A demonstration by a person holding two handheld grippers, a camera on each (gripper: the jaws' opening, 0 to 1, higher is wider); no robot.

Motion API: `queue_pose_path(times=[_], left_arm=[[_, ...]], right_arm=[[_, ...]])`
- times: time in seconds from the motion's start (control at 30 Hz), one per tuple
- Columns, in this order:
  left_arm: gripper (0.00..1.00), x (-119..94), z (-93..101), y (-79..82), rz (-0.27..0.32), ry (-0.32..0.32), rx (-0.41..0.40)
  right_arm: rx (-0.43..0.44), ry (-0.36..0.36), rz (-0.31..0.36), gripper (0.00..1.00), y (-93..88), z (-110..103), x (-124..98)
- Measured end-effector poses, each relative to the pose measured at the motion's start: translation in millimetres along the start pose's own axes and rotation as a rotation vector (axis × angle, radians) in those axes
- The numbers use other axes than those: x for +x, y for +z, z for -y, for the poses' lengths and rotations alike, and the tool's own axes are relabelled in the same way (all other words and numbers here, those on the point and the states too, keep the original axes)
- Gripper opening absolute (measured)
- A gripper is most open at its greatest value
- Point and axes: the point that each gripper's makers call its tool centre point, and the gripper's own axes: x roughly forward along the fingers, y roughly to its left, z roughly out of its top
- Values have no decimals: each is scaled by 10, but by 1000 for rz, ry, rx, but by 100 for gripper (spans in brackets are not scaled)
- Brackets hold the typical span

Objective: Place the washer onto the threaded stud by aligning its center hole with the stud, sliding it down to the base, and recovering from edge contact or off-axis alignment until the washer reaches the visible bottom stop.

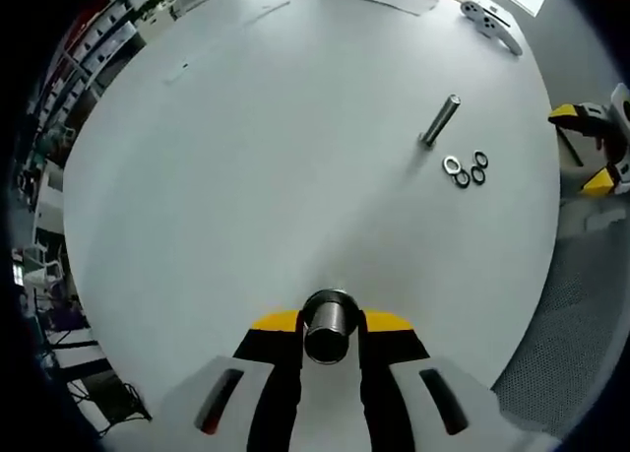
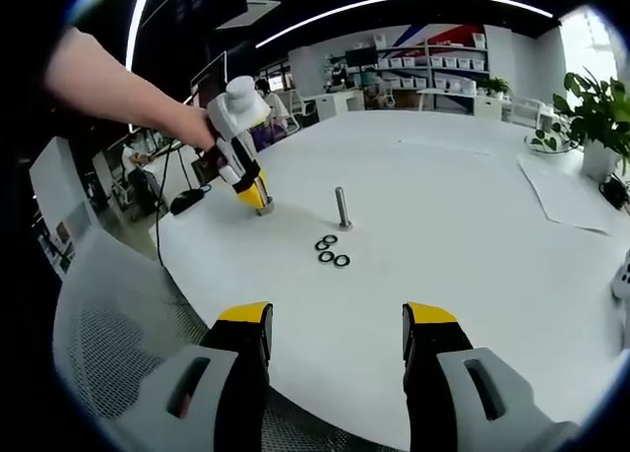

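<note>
A: Left gripper view; what is shown?
B: The left gripper [image 1: 330, 336] is closed on a short metal cylinder [image 1: 329, 325], its open end toward the lens; what the part is I cannot tell; beyond it on the white table [image 1: 246, 176] the stud [image 1: 440, 120] stands upright, and four washers [image 1: 466, 168] lie in a cluster just beside its base; none is on the stud; the right gripper [image 1: 588, 152] enters at the right edge.

A: Risks from here?
B: By my judgement, the washers lie flat and close together, so a jaw may nudge a neighbour or fail to get under an edge; a washer brought down tilted may catch on the thread and hang short of the bottom stop.

A: Right gripper view?
B: The right gripper [image 2: 335, 329] is open and empty, jaws wide apart over the near table rim; stud [image 2: 343, 208] and washers [image 2: 331, 251] sit ahead, well apart from it; the left gripper [image 2: 254, 198], held by a hand [image 2: 192, 127], touches down left of the stud; a plant [image 2: 591, 112] stands far right.

A: Any legible writing?
B: None; shelves in the background are too small to read.
</note>
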Motion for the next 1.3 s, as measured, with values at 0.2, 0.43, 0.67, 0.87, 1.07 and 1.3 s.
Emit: queue_pose_path(times=[0.2,0.43,0.67,0.87,1.07,1.3], left_arm=[[19,13,-1,0,5,-5,-8],[20,19,-2,-2,15,-18,-50],[25,47,22,-6,34,-23,-59],[26,49,23,-1,38,-19,-58],[33,-26,-30,40,82,2,-65],[36,-182,-76,58,179,39,-112]], right_arm=[[1,4,0,56,0,-10,2],[5,13,-1,56,-4,-24,4],[4,17,-3,56,-7,-31,10],[0,21,-5,56,-8,-39,12],[-1,23,-8,56,-11,-43,14],[-1,22,-8,56,-10,-43,13]])
